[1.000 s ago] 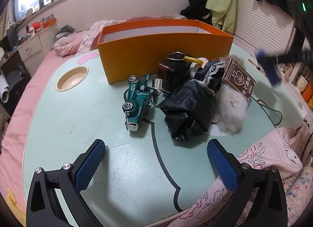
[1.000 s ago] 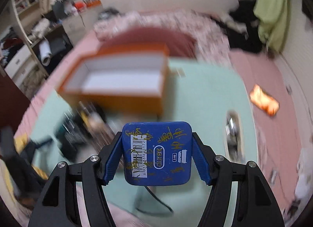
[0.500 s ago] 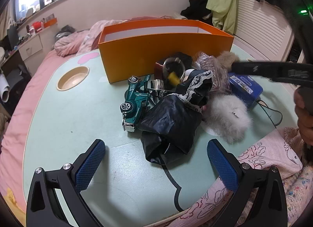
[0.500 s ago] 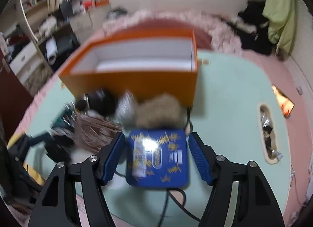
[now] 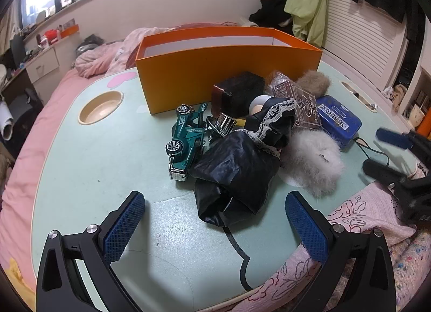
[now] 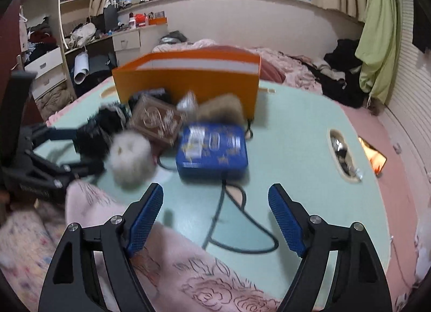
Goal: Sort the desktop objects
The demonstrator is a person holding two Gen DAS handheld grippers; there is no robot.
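While your left gripper (image 5: 214, 227) gapes wide and empty at the frame's bottom, the blue tin (image 5: 339, 122) lies right of centre, partly hidden behind the white fluff (image 5: 313, 161). In the right view, your right gripper (image 6: 215, 213), jaws just opened, holds nothing; the blurred tin (image 6: 212, 150), gripped a second ago, rests mid-frame on the table (image 6: 296, 134).

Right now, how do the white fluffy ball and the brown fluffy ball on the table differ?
The white fluffy ball is pale and looks larger in both views; the brown fluffy ball is tan. The white one lies near the table's front edge, beside the black cloth; the brown one sits farther back, close to the orange box. Both are soft, furry and held by neither gripper.
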